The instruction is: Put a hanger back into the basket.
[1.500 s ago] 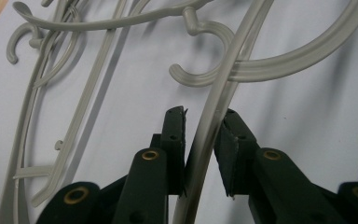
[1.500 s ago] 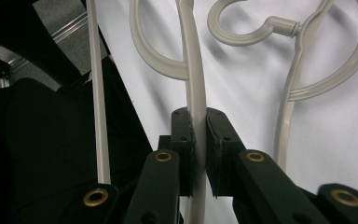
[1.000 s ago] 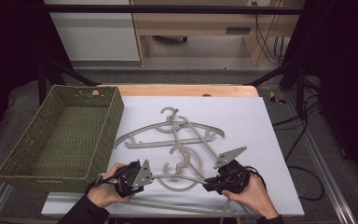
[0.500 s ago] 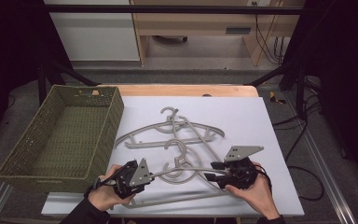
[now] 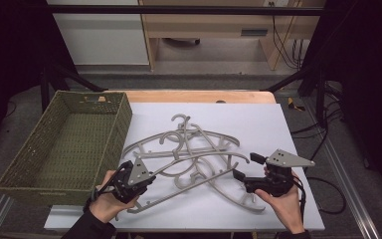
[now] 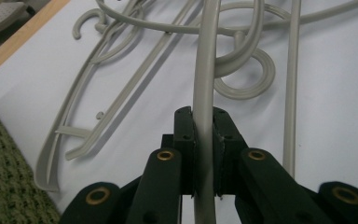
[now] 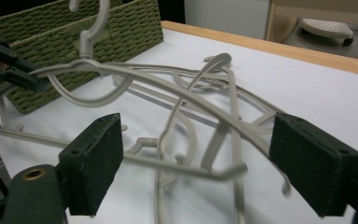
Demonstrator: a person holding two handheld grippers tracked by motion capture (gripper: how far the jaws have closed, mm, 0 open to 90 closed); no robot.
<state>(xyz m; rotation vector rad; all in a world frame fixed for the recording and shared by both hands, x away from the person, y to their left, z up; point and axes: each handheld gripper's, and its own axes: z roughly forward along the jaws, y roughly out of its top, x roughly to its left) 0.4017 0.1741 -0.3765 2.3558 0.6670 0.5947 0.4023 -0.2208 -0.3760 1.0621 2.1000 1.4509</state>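
Observation:
Several grey plastic hangers (image 5: 199, 139) lie tangled in the middle of the white table sheet (image 5: 288, 124). My left gripper (image 5: 142, 180) is at the near left, shut on the arm of one grey hanger (image 5: 199, 157). In the left gripper view the jaws (image 6: 203, 119) pinch that arm (image 6: 206, 70). The right gripper view shows the held hanger (image 7: 135, 77) raised off the pile, hook up. My right gripper (image 5: 246, 167) is at the near right, open and facing the pile. Its pads (image 7: 95, 163) stand wide apart with nothing between them.
A green woven basket (image 5: 92, 94) stands at the left of the table, its wall close to my left gripper. It looks empty. Beyond the sheet are the wooden table edge (image 5: 204, 95), cables on the floor at the right (image 5: 323, 134), and bare sheet right of the pile.
The left gripper has lifted its hanger, whose far end swung up over the pile. The right gripper has moved a little right and farther from the front edge.

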